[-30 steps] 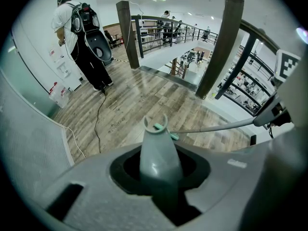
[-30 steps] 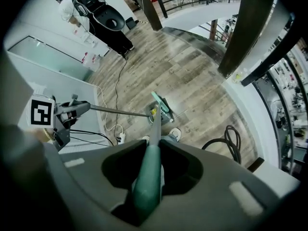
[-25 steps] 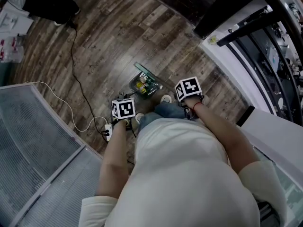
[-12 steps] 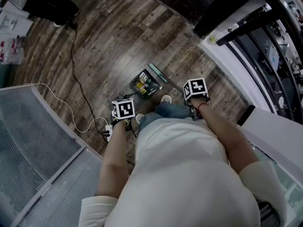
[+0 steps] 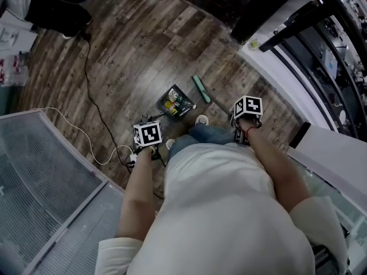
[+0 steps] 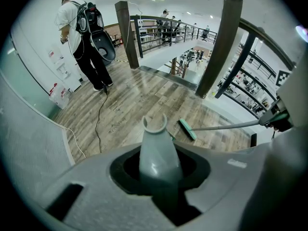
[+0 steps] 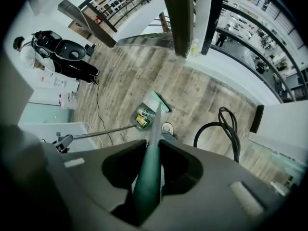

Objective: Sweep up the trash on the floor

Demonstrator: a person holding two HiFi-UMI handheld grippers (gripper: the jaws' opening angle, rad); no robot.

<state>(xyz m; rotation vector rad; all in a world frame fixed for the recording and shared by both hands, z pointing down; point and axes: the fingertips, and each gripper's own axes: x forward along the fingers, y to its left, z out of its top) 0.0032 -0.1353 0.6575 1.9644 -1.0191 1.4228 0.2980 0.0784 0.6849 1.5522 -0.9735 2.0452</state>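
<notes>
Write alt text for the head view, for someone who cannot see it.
From above, a person in a white top stands on a dark wood-plank floor, a hand-held gripper in each hand. The left hand-held gripper holds a dark long-handled dustpan with colourful trash inside; the right hand-held gripper holds a green-headed broom, its head beside the pan.

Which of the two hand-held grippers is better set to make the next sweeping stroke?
Right. The right gripper clamps the green broom handle, its brush head near the dark dustpan. The left gripper clamps the dustpan's grey handle, so it's occupied.
</notes>
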